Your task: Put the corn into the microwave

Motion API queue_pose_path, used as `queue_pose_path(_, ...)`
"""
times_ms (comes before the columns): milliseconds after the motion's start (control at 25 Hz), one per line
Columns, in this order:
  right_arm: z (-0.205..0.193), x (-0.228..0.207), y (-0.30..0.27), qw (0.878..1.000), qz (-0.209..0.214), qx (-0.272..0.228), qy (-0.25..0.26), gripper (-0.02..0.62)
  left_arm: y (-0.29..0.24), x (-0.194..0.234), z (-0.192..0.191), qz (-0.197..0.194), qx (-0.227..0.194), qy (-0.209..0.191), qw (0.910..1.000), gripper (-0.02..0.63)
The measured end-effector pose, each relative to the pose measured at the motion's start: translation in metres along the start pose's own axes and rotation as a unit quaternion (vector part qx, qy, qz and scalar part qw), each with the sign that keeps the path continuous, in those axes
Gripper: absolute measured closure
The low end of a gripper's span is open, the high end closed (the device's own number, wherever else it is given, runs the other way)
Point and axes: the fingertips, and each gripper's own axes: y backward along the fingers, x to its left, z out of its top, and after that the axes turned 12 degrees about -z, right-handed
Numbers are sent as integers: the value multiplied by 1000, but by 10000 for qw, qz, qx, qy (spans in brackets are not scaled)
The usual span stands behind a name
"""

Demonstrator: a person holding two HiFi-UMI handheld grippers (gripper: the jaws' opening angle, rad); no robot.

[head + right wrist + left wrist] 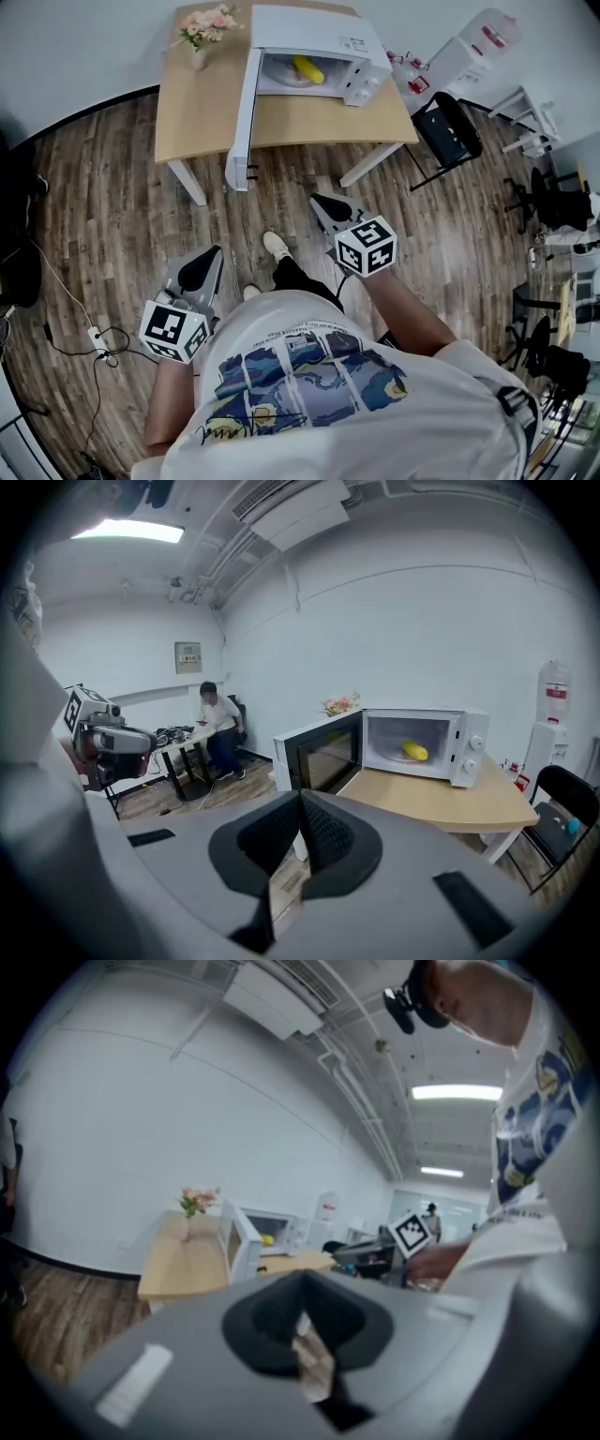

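Observation:
The yellow corn lies on a plate inside the white microwave, whose door hangs wide open toward me. The microwave stands on a light wooden table. Both grippers hover over the floor, well back from the table. My left gripper sits low at the left, shut and holding nothing. My right gripper is higher and nearer the table, also shut and empty. The corn shows past the shut jaws in the right gripper view, and the corn appears small in the left gripper view.
A vase of pink flowers stands at the table's far left corner. A black chair is right of the table. Cables and a power strip lie on the wooden floor at left. A person sits at a desk behind.

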Motion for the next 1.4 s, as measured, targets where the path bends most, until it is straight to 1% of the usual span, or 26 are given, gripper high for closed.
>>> queue_pose_path(560, 0, 6, 9, 9998, 40, -44, 182, 586, 1, -9, -6, -40, 51, -14, 10000, 597)
queue_pose_path(1080, -5, -2, 30, 9998, -94, -22, 159, 586, -9, -19, -14, -216, 116, 54, 9997, 597)
queue_pose_path(1400, -9, -14, 31, 9998, 14, -32, 176, 586, -21, -23, -16, -97, 159, 94, 9998, 597)
